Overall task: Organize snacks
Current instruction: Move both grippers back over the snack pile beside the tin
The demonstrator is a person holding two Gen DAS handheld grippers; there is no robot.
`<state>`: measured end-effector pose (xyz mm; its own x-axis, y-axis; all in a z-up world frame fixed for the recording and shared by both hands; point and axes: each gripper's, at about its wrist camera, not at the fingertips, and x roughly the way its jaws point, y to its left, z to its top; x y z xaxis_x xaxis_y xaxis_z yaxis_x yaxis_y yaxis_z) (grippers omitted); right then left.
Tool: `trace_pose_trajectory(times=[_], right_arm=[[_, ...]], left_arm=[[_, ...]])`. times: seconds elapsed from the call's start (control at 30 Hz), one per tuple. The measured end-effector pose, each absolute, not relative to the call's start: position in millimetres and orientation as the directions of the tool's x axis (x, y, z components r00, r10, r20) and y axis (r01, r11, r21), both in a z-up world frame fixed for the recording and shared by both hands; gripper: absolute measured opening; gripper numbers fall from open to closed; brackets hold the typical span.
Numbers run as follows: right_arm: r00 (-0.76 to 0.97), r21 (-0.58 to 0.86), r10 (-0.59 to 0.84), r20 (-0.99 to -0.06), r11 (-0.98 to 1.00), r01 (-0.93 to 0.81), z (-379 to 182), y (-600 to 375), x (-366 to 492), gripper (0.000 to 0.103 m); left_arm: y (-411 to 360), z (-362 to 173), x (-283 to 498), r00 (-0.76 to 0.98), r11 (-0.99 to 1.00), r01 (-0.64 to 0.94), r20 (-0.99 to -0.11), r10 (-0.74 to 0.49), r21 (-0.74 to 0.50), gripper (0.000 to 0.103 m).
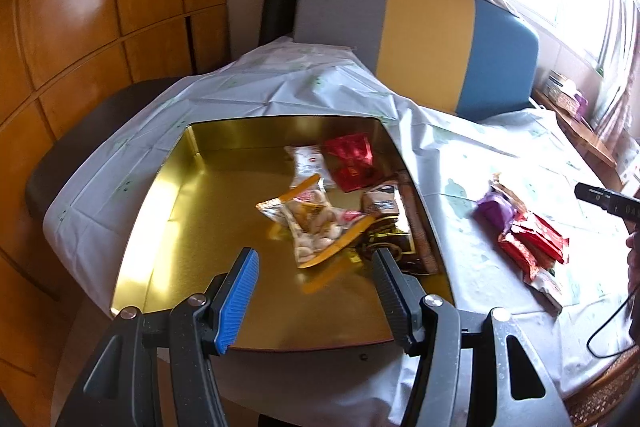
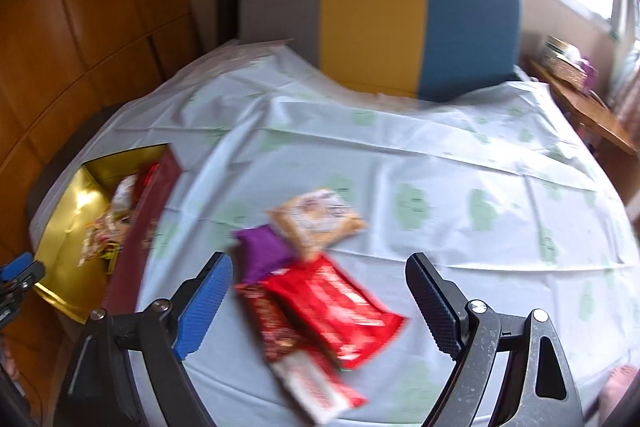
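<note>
The left gripper (image 1: 314, 291) hung over the gold tin (image 1: 192, 227), jaws spread and empty. Inside the tin lay a clear nut packet (image 1: 310, 223), a red packet (image 1: 352, 161) and other snacks. The right gripper (image 2: 320, 303) stood above the tablecloth (image 2: 460, 167), jaws spread around nothing, over a red wrapper (image 2: 340, 307), a purple packet (image 2: 264, 251) and a beige packet (image 2: 316, 219).

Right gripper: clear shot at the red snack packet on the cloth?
Probably yes. The right gripper is open above the red packet, nothing over it; a darker bar lies against its side and may get caught too.
</note>
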<state>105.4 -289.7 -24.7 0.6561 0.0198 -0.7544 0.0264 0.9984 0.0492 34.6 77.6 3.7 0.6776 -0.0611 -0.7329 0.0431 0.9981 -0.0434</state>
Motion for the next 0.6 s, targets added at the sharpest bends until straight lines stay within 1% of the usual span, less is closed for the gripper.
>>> trace_pose_trajectory(times=[0.23, 0.37, 0.47, 0.6], right_arm=[[0.636, 0.047, -0.065, -0.769, 0.986, 0.158, -34, -351, 102, 0.092], [0.619, 0.090, -0.098, -0.780, 0.960, 0.265, -46, -384, 102, 0.092], [0.591, 0.122, -0.099, -0.800, 0.938, 0.323, -53, -399, 100, 0.092], [0.609, 0.167, -0.091, -0.788, 0.921, 0.353, -51, -408, 97, 0.093]], left_arm=[[51, 8, 36, 0.675, 0.993, 0.117, -0.732, -0.094, -0.020, 0.060], [36, 9, 39, 0.666, 0.988, 0.155, -0.736, -0.119, -0.019, 0.060], [23, 10, 38, 0.667, 0.982, 0.188, -0.735, -0.127, 0.001, 0.060], [5, 10, 40, 0.656, 0.971, 0.237, -0.740, -0.149, 0.015, 0.060]])
